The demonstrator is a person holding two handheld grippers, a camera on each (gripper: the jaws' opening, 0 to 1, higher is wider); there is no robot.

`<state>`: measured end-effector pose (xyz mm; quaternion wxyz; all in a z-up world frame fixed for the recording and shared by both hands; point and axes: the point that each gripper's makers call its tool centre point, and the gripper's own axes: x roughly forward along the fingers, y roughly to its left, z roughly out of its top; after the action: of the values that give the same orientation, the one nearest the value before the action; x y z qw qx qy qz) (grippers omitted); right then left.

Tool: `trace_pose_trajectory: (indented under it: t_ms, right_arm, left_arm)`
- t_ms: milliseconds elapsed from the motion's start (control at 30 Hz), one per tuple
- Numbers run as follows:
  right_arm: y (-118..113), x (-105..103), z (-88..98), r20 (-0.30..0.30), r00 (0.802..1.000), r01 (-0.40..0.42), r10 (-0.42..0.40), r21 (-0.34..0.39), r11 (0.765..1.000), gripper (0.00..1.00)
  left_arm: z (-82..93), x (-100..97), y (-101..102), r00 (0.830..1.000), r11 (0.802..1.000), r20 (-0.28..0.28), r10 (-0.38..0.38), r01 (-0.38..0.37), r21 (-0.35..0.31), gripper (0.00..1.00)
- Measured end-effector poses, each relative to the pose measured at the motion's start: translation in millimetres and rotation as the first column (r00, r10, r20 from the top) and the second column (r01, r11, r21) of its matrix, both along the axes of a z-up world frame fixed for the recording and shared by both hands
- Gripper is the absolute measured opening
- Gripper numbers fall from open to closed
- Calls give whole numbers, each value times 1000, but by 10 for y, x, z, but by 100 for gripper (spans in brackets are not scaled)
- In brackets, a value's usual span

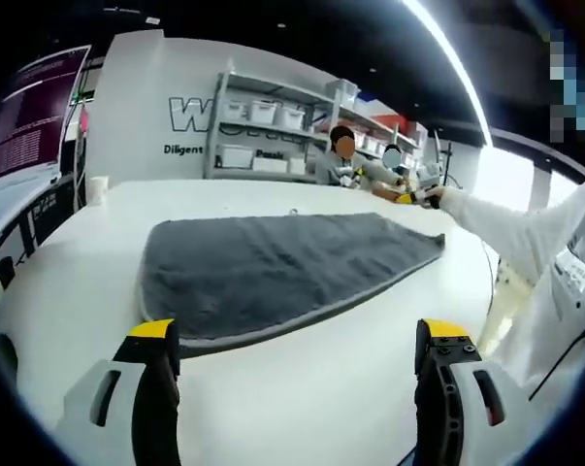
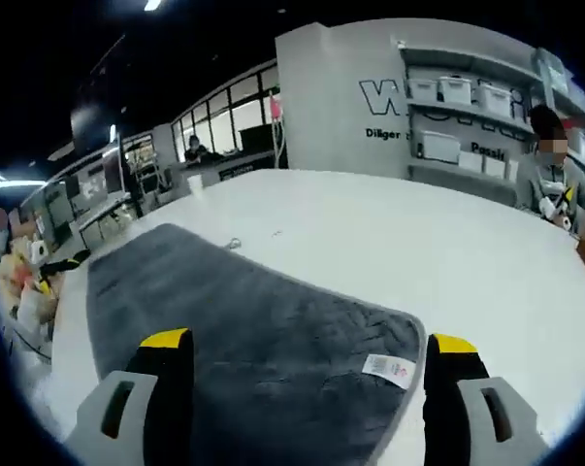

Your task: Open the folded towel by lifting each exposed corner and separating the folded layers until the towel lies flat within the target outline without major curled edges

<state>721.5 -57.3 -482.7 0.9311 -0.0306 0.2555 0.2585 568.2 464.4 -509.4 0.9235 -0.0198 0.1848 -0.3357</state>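
Note:
A dark grey towel (image 1: pixel 273 267) lies spread on the white table (image 1: pixel 302 408), with a lighter hem along its near edge. My left gripper (image 1: pixel 297 335) hovers open just short of that near edge, nothing between its yellow-tipped jaws. A white sleeve (image 1: pixel 510 228) reaches in from the right and carries my right gripper (image 1: pixel 423 197) above the towel's far right corner. In the right gripper view the towel (image 2: pixel 234 320) runs under my right gripper (image 2: pixel 309 342), which stands wide open. A white label (image 2: pixel 389 369) lies on the towel near its rounded corner.
A paper cup (image 1: pixel 97 186) stands at the table's far left edge. Shelves with white boxes (image 1: pixel 263 126) and seated people (image 1: pixel 342 155) are behind the table. A small loose item (image 2: pixel 234 244) lies beside the towel. Bare tabletop (image 2: pixel 447 252) stretches to the right.

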Motion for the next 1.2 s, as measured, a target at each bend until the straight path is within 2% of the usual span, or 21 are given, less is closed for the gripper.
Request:
trace_pose_trajectory:
  t_ms: [100, 233, 400, 467, 500, 633, 833, 1000, 1100, 1200]
  right_arm:
    - [79, -272, 234, 43, 996, -71, 72, -15, 997, 100]
    - [145, -615, 445, 81, 990, -116, 118, -21, 993, 100]
    - [148, -1067, 550, 110, 984, -136, 138, -22, 990, 100]
    - [142, -1152, 545, 108, 985, -134, 136, -24, 991, 100]
    - [144, -1302, 530, 109, 985, -130, 132, -27, 991, 100]
    - [136, -1610, 474, 109, 988, -108, 111, -35, 994, 100]
    - [124, -1943, 404, 114, 990, -82, 87, -51, 995, 100]
    - [139, -2135, 315, 119, 991, -49, 56, -59, 997, 100]
    - [107, -2178, 192, 115, 993, -17, 27, -91, 996, 100]
    - [81, -2181, 76, 98, 995, 7, 1, -85, 996, 100]
  left_arm:
    - [13, -10, 10, 1000, 1000, 7, -3, 3, -2, 99]
    - [22, -25, 37, 1000, 1000, 17, -6, 6, -4, 99]
    - [16, -72, 26, 1000, 1000, 21, -18, 18, -6, 99]
    - [11, -85, 35, 1000, 1000, 17, -18, 18, -5, 100]
    - [13, -98, 49, 1000, 1000, 18, -17, 17, -3, 100]
    - [29, -113, 65, 1000, 1000, 25, -18, 18, -4, 100]
    - [42, -153, 52, 999, 1000, 28, -27, 27, -10, 100]
    - [56, -197, 107, 999, 1000, 33, -22, 23, -11, 100]
    - [16, -202, 149, 1000, 1000, 21, -17, 17, -4, 100]
    - [-7, -204, 178, 1000, 1000, 12, -16, 16, -2, 100]
